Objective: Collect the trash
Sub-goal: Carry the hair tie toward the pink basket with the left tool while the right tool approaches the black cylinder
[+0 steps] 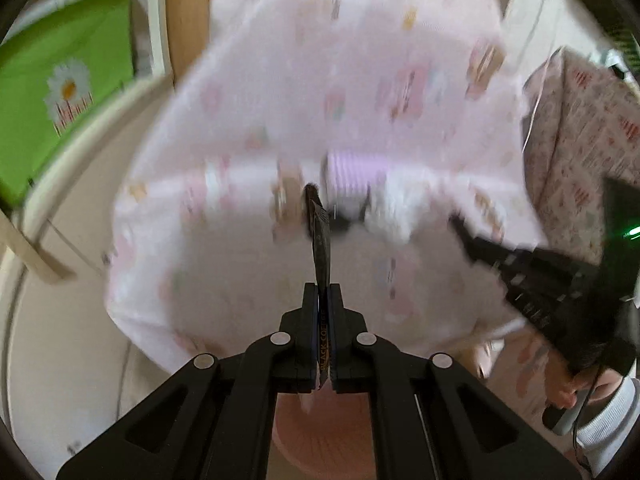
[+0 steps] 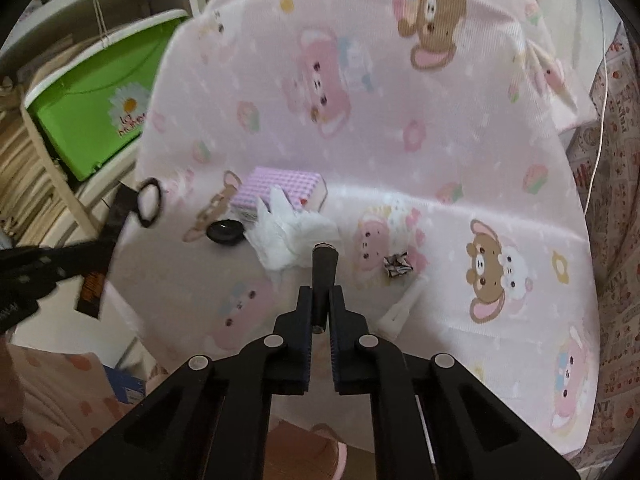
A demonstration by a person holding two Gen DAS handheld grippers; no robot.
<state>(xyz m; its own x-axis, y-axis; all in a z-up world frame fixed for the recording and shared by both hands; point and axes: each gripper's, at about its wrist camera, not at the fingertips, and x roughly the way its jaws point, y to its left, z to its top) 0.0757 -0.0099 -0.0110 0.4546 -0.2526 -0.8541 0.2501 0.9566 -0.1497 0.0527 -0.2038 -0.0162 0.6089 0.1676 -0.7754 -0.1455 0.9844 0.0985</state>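
My left gripper (image 1: 323,296) is shut on a black coffee sachet (image 1: 320,240) and holds it upright above the pink cartoon bedsheet (image 1: 360,80). My right gripper (image 2: 320,300) is shut on a dark rolled wrapper (image 2: 323,276). On the sheet in the right wrist view lie a crumpled white tissue (image 2: 288,232), a black round lid (image 2: 225,232), a lilac checked box (image 2: 276,190), a small crumpled foil wrapper (image 2: 398,265) and a white paper scrap (image 2: 396,312). The left gripper with its sachet (image 2: 96,276) shows at the left of that view.
A green bin with a daisy print (image 2: 96,100) sits on a white shelf at the left. A patterned quilt (image 2: 616,240) lies at the right. A pink round container (image 1: 320,428) is below my left gripper; its pink rim shows in the right wrist view (image 2: 340,458).
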